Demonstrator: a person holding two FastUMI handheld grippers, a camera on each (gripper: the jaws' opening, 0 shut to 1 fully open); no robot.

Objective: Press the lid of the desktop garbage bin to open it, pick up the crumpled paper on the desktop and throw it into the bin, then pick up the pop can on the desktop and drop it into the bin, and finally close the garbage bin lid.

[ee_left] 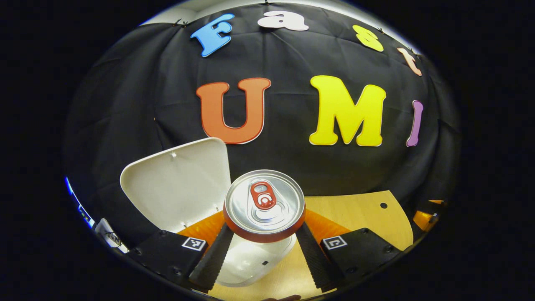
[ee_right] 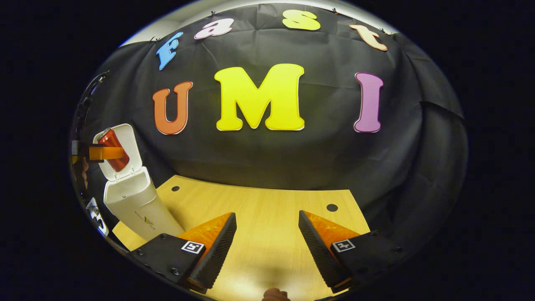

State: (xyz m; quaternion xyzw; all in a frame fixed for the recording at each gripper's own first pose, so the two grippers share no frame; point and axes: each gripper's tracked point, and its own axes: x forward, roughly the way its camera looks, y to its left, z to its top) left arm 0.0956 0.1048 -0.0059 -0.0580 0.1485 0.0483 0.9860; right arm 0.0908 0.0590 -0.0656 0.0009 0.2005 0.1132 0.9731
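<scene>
**Pop can held above the open bin**

The left gripper [ee_left: 264,242] clamps 1 pop can [ee_left: 264,205] between both fingers: a red can with a silver top and a red pull tab, seen end-on in the left gripper view. It hangs over the white garbage bin [ee_left: 250,261], whose lid [ee_left: 179,184] stands raised to the far left.

The right gripper view gives the side aspect: the can [ee_right: 112,148] tilted in front of the upright lid [ee_right: 125,138], above the 1 bin [ee_right: 133,205] at the left of the wooden worktop [ee_right: 267,217]. The right gripper [ee_right: 267,238] is spread wide over bare worktop, holding nothing.
</scene>
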